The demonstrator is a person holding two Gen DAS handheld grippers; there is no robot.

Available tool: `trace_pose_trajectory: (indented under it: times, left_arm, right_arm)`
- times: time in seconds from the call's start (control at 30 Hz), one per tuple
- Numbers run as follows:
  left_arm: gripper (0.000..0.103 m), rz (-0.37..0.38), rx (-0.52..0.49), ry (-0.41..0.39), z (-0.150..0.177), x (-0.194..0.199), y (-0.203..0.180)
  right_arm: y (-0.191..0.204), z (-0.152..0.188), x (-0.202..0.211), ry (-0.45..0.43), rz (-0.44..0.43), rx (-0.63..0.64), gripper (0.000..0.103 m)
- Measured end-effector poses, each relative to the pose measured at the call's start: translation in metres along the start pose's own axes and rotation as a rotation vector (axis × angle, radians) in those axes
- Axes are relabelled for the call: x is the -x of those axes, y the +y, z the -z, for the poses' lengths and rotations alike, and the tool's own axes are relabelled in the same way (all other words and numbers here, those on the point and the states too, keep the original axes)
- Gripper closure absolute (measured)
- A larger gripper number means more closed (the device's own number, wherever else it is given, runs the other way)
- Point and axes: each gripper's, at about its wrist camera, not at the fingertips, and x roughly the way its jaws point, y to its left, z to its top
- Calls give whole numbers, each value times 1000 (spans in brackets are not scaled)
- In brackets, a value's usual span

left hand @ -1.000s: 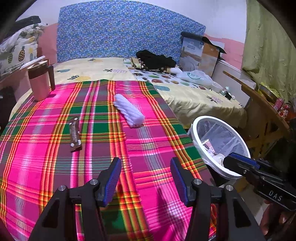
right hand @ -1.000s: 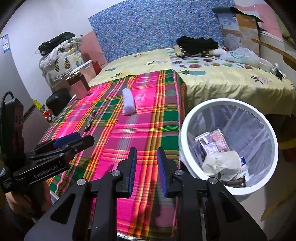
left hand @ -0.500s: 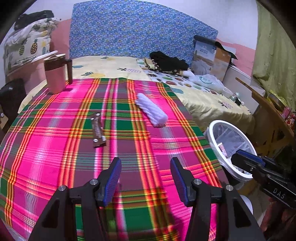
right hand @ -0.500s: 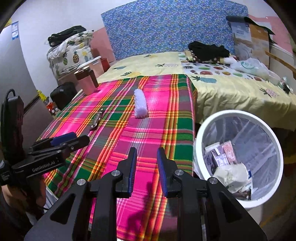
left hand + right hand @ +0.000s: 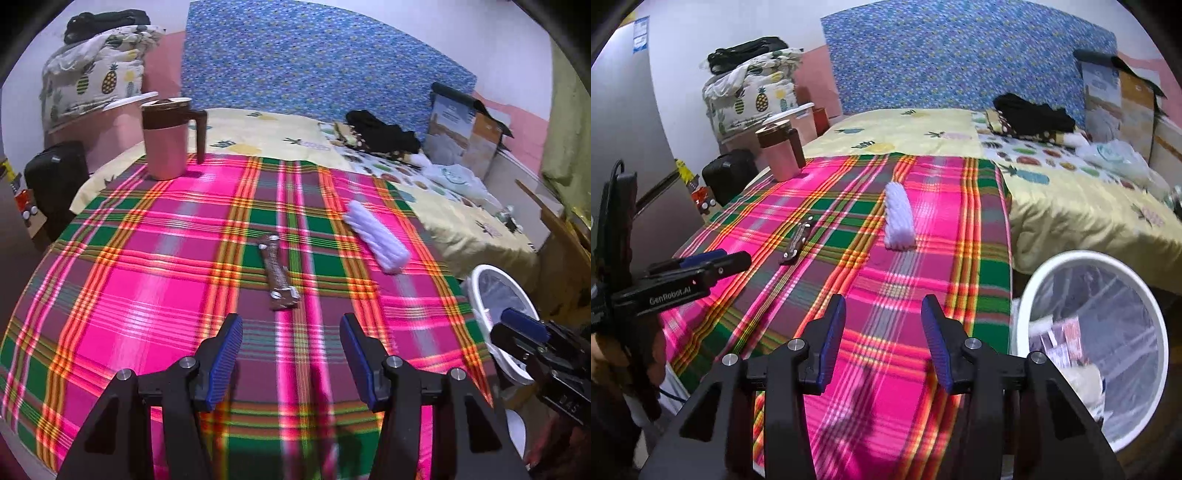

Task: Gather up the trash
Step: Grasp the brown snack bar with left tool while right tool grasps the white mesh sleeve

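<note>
A brown snack wrapper (image 5: 277, 273) lies on the plaid cloth (image 5: 147, 280), just ahead of my left gripper (image 5: 291, 350), which is open and empty. It also shows in the right wrist view (image 5: 796, 243). A white ridged roll (image 5: 376, 236) lies to its right, also in the right wrist view (image 5: 899, 216). My right gripper (image 5: 883, 339) is open and empty over the cloth's near edge. A white bin (image 5: 1093, 343) with a clear liner stands on the floor at the right and holds several pieces of trash.
A pink mug with a brown lid (image 5: 168, 138) stands at the cloth's far left corner. A bed with yellow sheets (image 5: 1071, 199), black clothes (image 5: 1030, 114) and a cardboard box (image 5: 463, 136) lies behind. A black bag (image 5: 55, 181) sits on the floor at left.
My left gripper has swung left and forward, bringing the brown wrapper to centre ahead of it. My right gripper has opened wide and shifted left, away from the bin.
</note>
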Motion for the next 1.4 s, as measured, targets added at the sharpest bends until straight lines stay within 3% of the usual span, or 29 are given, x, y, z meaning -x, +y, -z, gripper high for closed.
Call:
trace_pose_trajectory:
  times: [0.1,0.5,0.83,1.03,1.3,1.37,1.4]
  left_arm:
    - [48,-41,-9,1,-4,-5,6]
    - [48,-34,-81,34,-12,-38,1]
    - [48,-56,-42,75,-27,-76,5]
    - [48,-29,25,90,-37,-94,14]
    - [48,-44,5,95,-40,-106,12]
    - [48,-53,-11,97,-39,-106,10]
    - [49,-59,-19,98,-39,-107,9]
  right_arm:
    - [0,-3,-5,4,-15,-2,59]
    - [2,-22,-31,42,-58,-9,59]
    - [-5,-41,-60,63,-56,2,59]
    - [-13,-48,-83,90,-42,-8,59]
    - [-21,-52,-109,124,-41,-24,59]
    - [-21,-52,-112,123,-46,-27,63]
    - [-21,-52,-114,127,-52,-29,73]
